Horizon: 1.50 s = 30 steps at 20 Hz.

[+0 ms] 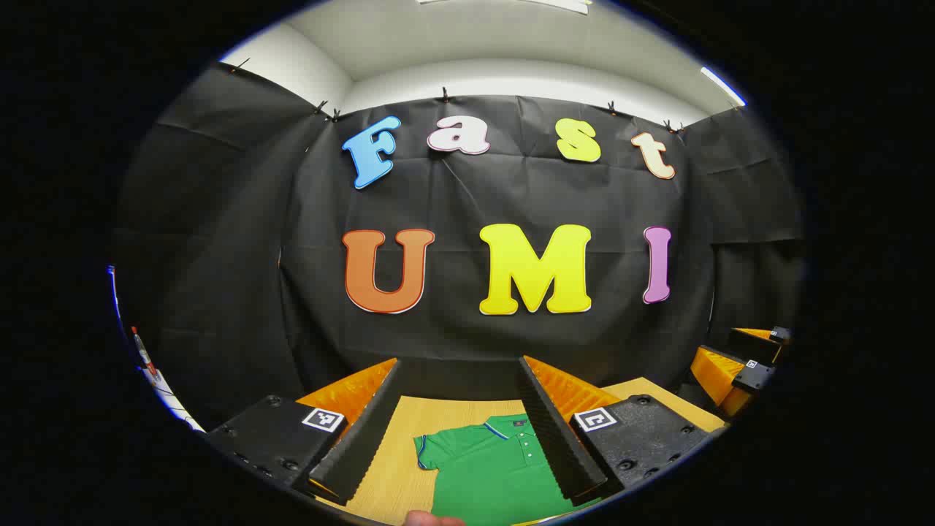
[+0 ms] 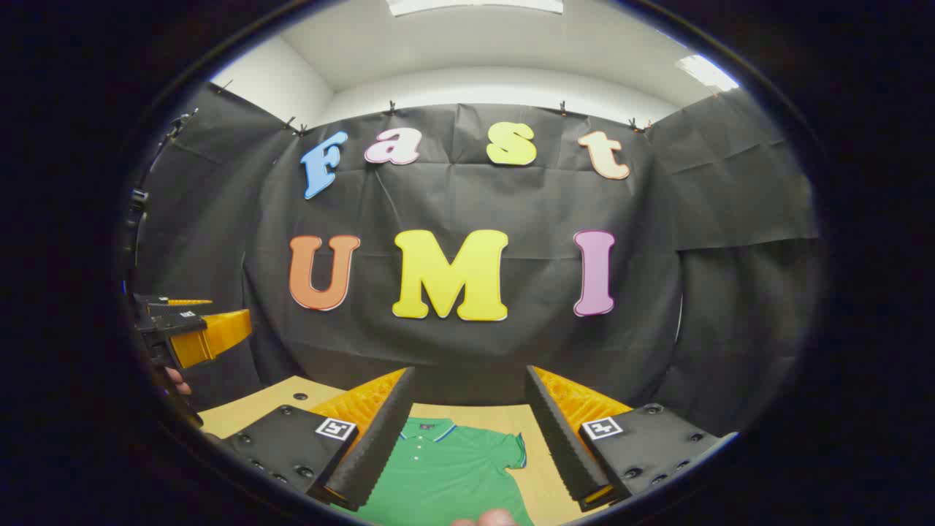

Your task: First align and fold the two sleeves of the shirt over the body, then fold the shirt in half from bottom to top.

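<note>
A green polo shirt (image 1: 493, 467) lies flat on the light wooden table (image 1: 391, 467), collar toward the far wall, one short sleeve spread out to its left in the left gripper view. In the right gripper view the green polo shirt (image 2: 445, 475) shows its other sleeve spread to the right. My left gripper (image 1: 460, 431) hangs above the shirt, open, nothing between its fingers. My right gripper (image 2: 467, 438) is also open and held above the shirt. The right gripper (image 1: 741, 365) shows at the right edge of the left gripper view, and the left gripper (image 2: 186, 332) at the left edge of the right gripper view.
The table (image 2: 270, 405) runs up to the black cloth wall (image 1: 511, 336) at the back. A fingertip (image 1: 431, 519) shows at the bottom edge of the left gripper view, and another fingertip (image 2: 486, 519) at the bottom of the right gripper view.
</note>
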Available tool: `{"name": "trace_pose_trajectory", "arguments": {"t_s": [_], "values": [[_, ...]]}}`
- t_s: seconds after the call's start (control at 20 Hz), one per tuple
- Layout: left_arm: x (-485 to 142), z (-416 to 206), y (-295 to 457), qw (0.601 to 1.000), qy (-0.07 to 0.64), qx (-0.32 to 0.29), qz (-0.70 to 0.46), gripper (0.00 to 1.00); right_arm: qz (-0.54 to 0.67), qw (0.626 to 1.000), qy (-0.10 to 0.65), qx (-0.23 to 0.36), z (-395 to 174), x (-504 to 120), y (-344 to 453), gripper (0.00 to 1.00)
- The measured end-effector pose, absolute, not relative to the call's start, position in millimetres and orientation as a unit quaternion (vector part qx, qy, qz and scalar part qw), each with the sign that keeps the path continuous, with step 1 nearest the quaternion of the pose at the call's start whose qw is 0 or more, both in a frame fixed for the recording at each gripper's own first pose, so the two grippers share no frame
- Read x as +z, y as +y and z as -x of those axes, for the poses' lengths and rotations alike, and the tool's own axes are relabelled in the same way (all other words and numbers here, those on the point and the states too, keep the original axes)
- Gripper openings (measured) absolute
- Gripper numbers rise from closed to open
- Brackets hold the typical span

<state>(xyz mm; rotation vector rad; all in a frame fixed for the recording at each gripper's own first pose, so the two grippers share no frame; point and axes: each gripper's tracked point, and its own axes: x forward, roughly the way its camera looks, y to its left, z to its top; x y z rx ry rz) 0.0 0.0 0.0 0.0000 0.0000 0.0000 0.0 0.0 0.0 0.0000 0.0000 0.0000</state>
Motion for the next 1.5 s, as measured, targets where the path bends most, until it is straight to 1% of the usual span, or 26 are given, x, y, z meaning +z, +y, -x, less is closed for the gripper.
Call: {"name": "trace_pose_trajectory", "arguments": {"t_s": [0.4, 0.7, 0.85, 0.95, 1.0, 1.05, 1.2, 1.45, 1.5], "values": [[4.9, 8.1, 10.2, 1.0, -0.007, 0.017, -0.009, 0.98, 0.001, 1.0, 0.001, 0.017, 2.1, -0.5, 10.3, 0.94], [5.3, 7.5, 9.7, 1.0, -0.008, 0.018, -0.013, 0.98, -0.002, 1.0, 0.0, 0.015, 0.5, -1.2, 7.6, 0.96], [6.8, 6.1, 5.8, 1.0, -0.011, 0.015, -0.016, 0.98, -0.001, 1.0, 0.001, 0.014, -0.9, -2.7, 5.9, 0.95], [7.1, 5.6, 8.5, 1.0, -0.013, 0.017, -0.019, 0.98, -0.002, 1.0, 0.002, 0.013, -1.6, -3.2, 4.2, 0.95], [7.3, 4.8, 9.5, 1.0, -0.012, 0.017, -0.018, 1.0, -0.002, 1.0, 0.002, 0.013, -1.9, -3.1, 4.7, 0.95], [6.6, 6.5, 10.4, 1.0, -0.011, 0.019, -0.018, 0.98, -0.002, 1.0, 0.001, 0.014, -1.9, -2.2, 5.7, 0.95], [5.9, 6.4, 13.0, 1.0, -0.01, 0.022, -0.018, 0.98, -0.005, 1.0, 0.003, 0.017, -6.2, -3.4, 8.1, 0.95], [1.0, 6.0, 4.4, 1.0, -0.011, 0.008, -0.02, 0.98, -0.001, 1.0, 0.01, 0.023, -6.5, -7.0, 6.2, 0.95], [-1.7, 4.8, -0.4, 1.0, -0.01, 0.003, -0.02, 1.0, 0.003, 1.0, 0.012, 0.02, -7.9, -8.8, 2.7, 0.94]]}}
